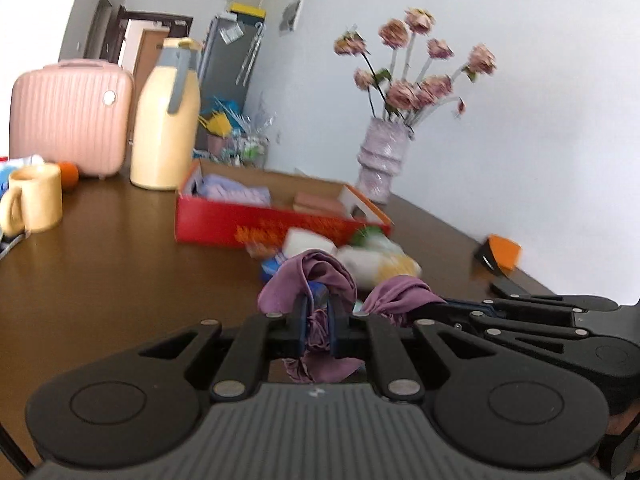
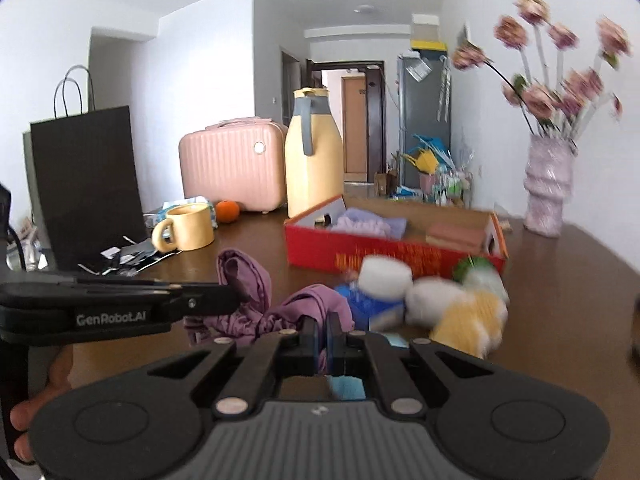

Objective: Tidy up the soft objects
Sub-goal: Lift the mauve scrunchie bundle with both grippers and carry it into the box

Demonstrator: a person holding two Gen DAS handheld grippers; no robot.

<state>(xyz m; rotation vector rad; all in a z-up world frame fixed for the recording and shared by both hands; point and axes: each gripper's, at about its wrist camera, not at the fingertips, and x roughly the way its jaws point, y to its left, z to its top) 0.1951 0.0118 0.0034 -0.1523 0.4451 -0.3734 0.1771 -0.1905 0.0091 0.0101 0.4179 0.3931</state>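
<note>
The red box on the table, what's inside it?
Inside the red box you can see a fluffy lilac cloth at one end and a flat pinkish-brown block at the other. The box's front wall hides whatever lies low on the bottom.

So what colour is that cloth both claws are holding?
Purple cloth, clearest in the left wrist view.

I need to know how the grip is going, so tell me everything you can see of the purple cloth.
The purple cloth is thin, soft-looking fabric, crumpled and bunched rather than folded. Both grippers pinch it: the left gripper is shut on one bunch, with a tail hanging below its jaws, and the right gripper is shut on another part. It stretches between them, lifted above the brown table, in front of the red box. Blurred plush toys lie just beyond.
</note>
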